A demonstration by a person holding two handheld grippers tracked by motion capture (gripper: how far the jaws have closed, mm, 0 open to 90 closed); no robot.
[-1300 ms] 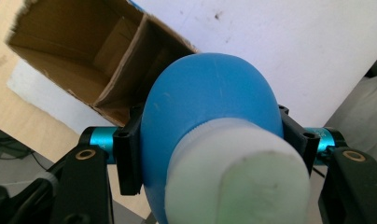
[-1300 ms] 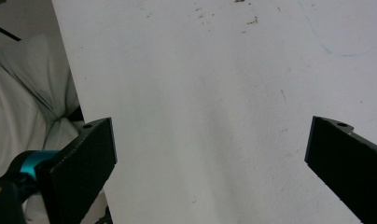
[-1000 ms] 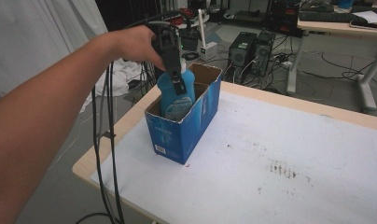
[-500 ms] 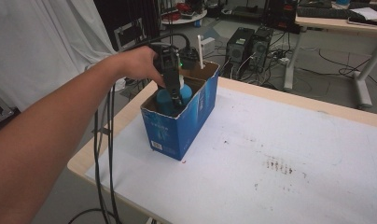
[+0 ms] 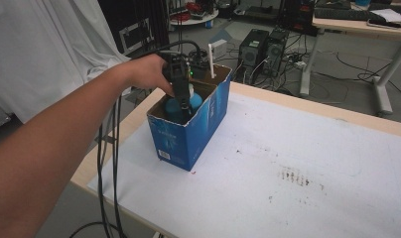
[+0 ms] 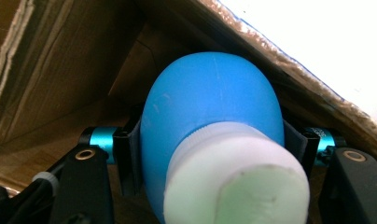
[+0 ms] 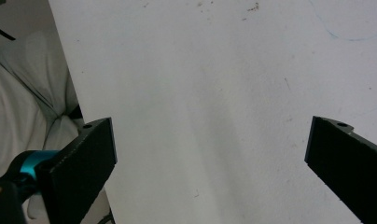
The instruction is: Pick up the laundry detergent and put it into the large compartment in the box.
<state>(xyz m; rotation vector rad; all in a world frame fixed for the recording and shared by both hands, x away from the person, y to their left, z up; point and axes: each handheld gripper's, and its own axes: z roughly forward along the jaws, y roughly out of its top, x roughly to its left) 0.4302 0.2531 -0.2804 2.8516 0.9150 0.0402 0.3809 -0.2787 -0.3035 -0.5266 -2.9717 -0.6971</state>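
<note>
So from the high view, the left tool point(image 5: 181, 99) is down inside the blue cardboard box point(image 5: 208, 119) at the left end of the white surface point(image 5: 298, 163), clamped on a blue bottle point(image 5: 178, 106) that sits in the box. Left gripper view: both black jaws squeeze the blue bottle point(image 6: 210, 112), white cap point(image 6: 238, 182) toward the camera, brown box walls around it. Right gripper view: the right tool point(image 7: 210, 163) hangs wide open over bare white surface point(image 7: 200, 70), nothing between its jaws.

White-topped counter point(image 5: 307, 163), wood-edged; white sheet point(image 5: 44, 49) hanging left — grey floor point(image 5: 337, 69) with cables, computer towers point(image 5: 263, 47), second desk point(image 5: 367, 22).
</note>
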